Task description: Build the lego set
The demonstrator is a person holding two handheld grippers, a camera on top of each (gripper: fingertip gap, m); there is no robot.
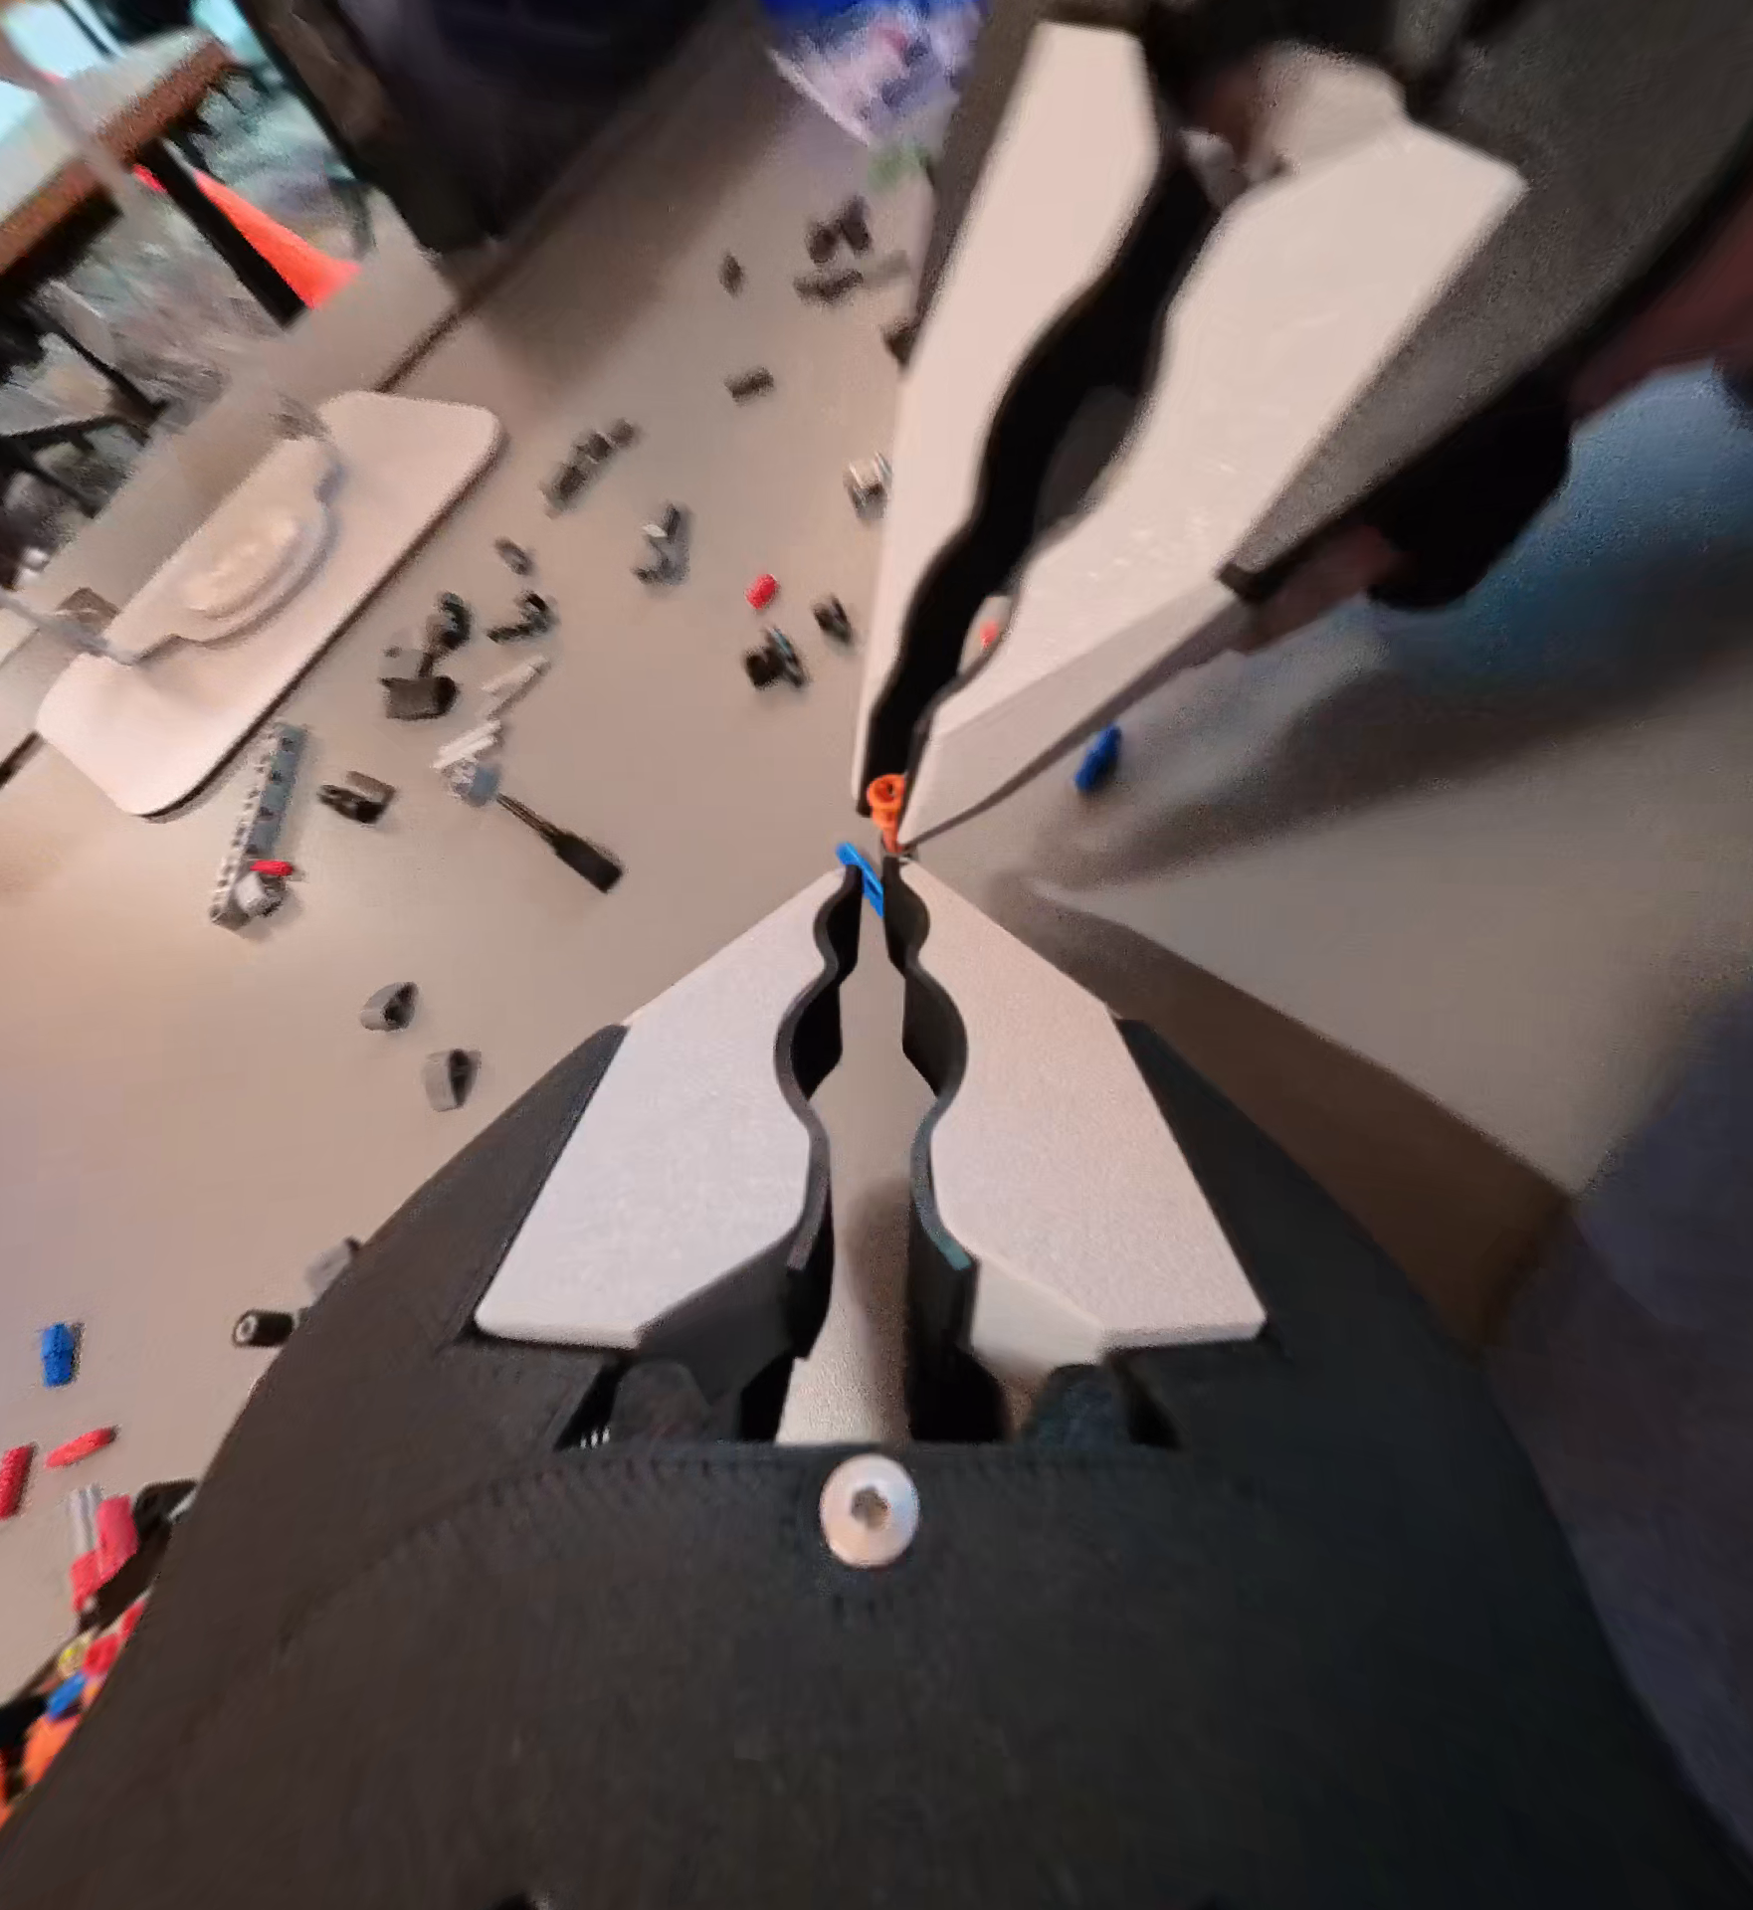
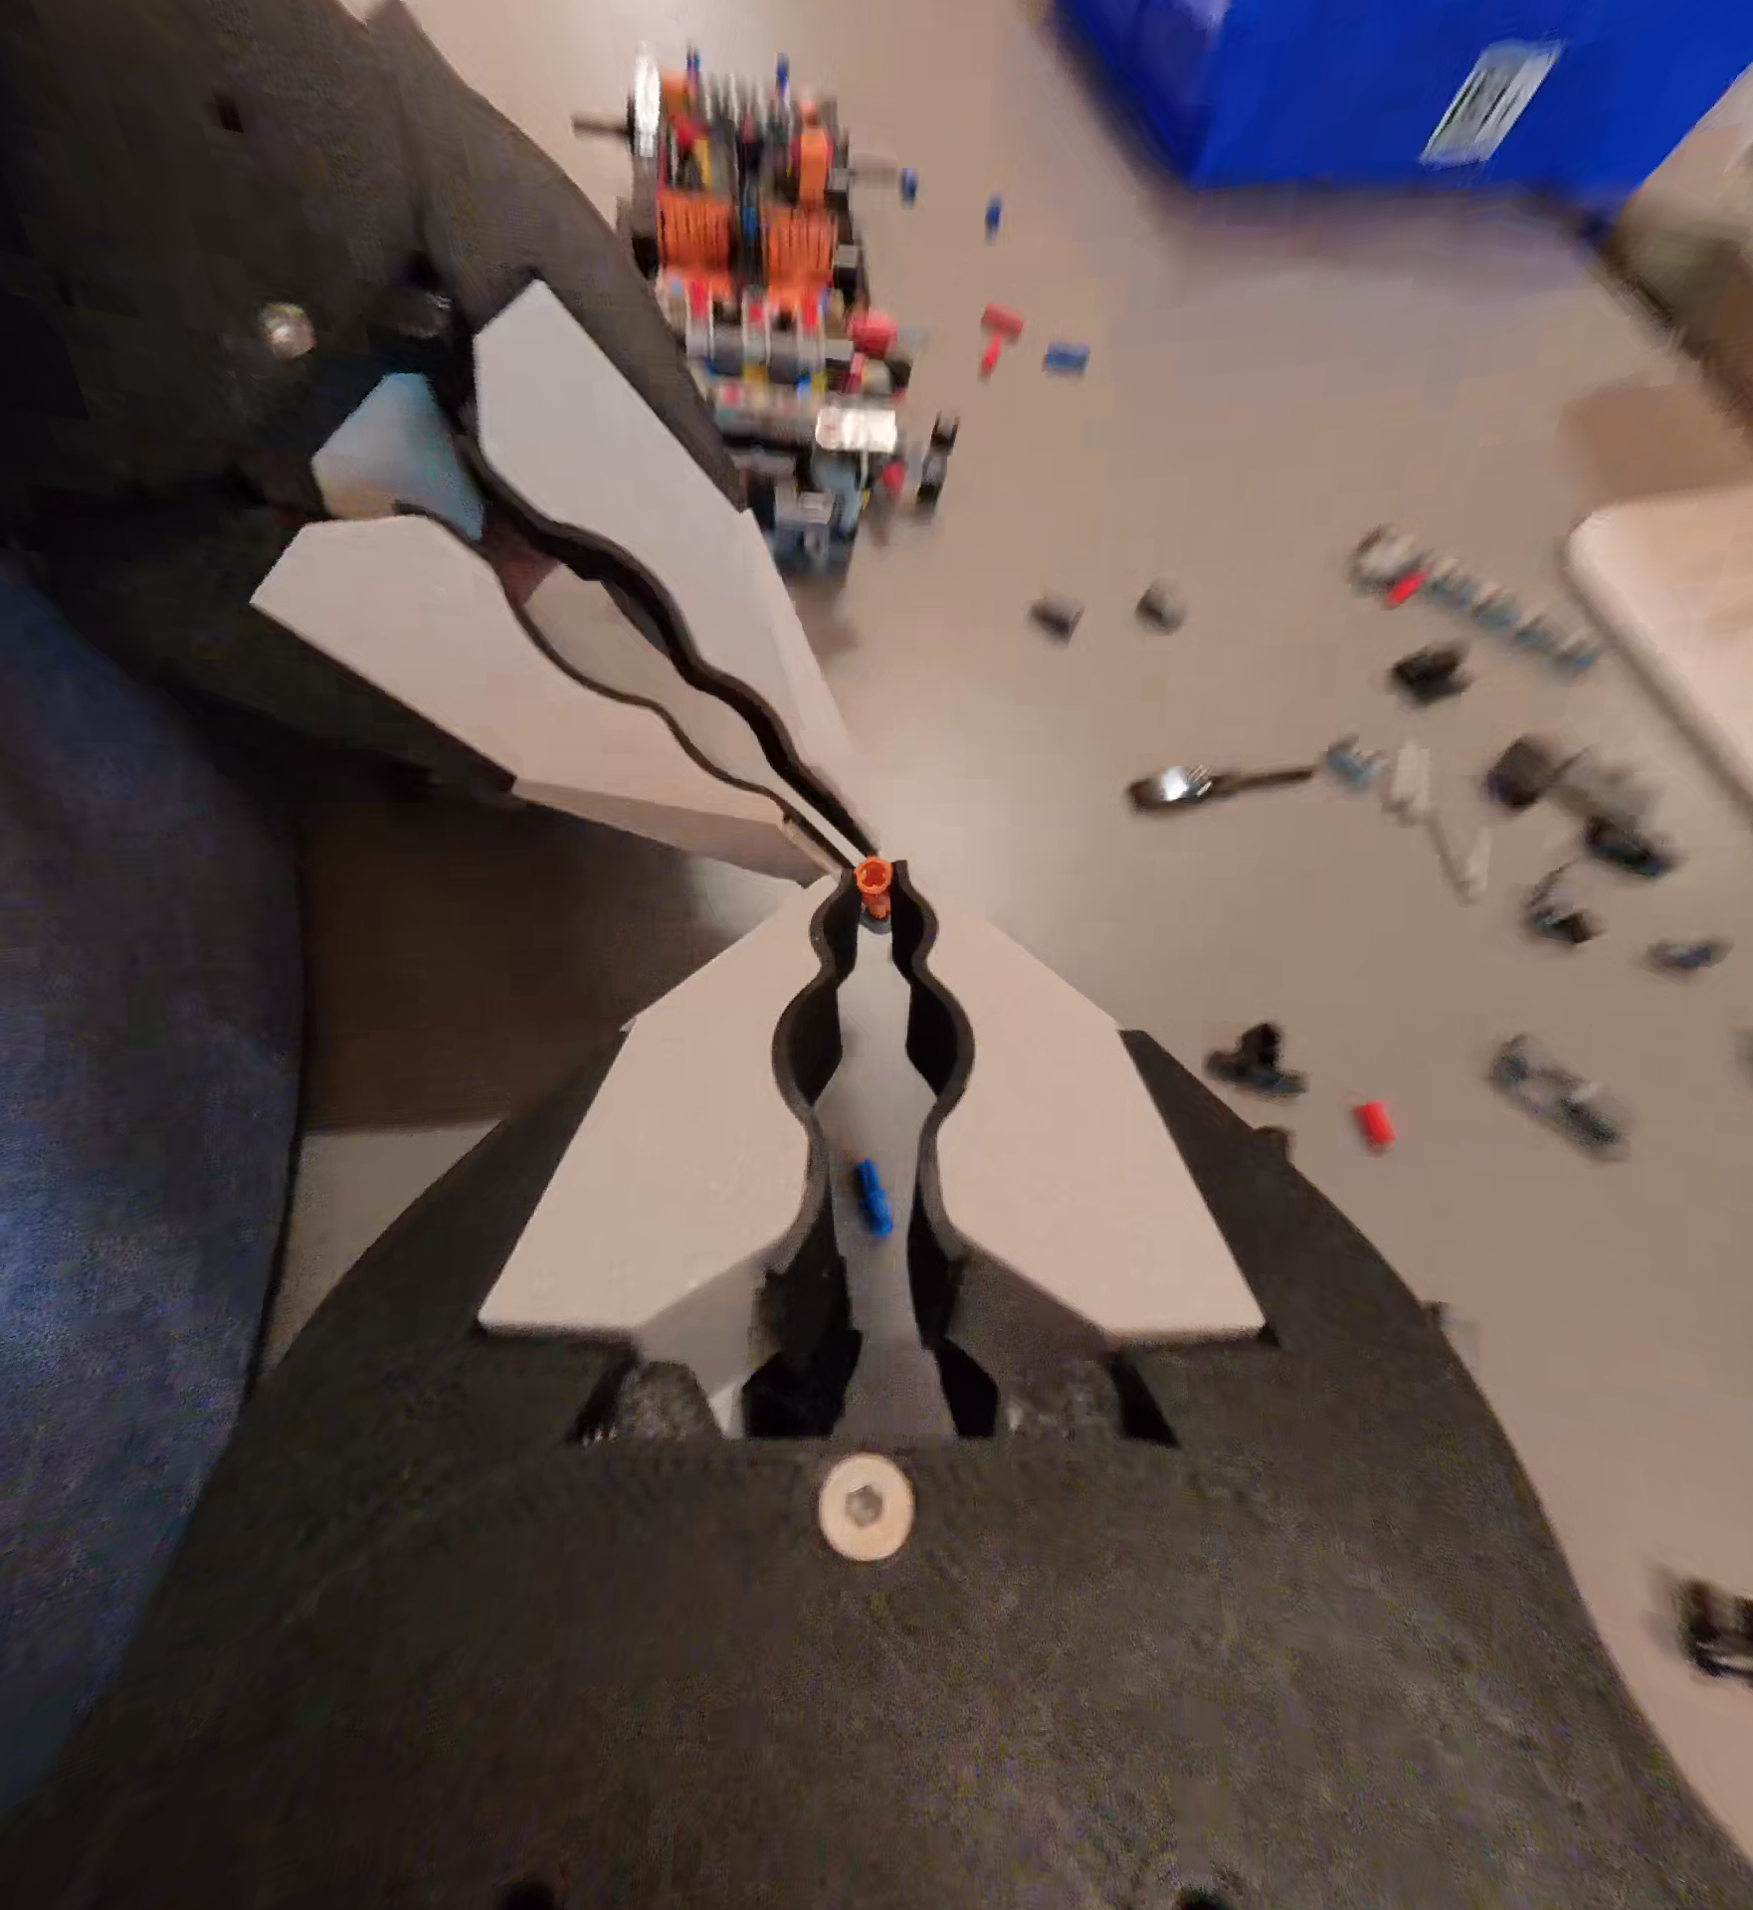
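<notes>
1. Grippers are meeting tip to tip above the table [image 1: 180, 1085] in the left wrist view. The left gripper [image 1: 870, 879] is pinching a blue pin [image 1: 860, 873] at its very tips; the right gripper [image 1: 893, 801], reaching in from above, is nipping an orange pin [image 1: 885, 801]. The two pins are sitting just beside each other, whether touching cannot be told. Joining them likely calls for keeping both axes in line and pushing straight, since a skewed press could flick either pin loose.

2. Loose parts [image 1: 500, 641] are lying scattered on the table beyond, with a grey beam [image 1: 257, 817] and a white board [image 1: 263, 599] further left. None is blocking the tips.

3. In the right wrist view, the right gripper [image 2: 878, 889] is clamping the orange pin [image 2: 872, 884] end-on, and the left gripper [image 2: 847, 837] is closing in from the upper left, fingers pressed nearly together. A spare blue pin [image 2: 872, 1199] is lying on the table under the right fingers.

4. The half-built model [image 2: 779, 289] is standing well apart, beside a blue bin [image 2: 1420, 93]; a spoon [image 2: 1213, 780] is resting among the pieces.
</notes>
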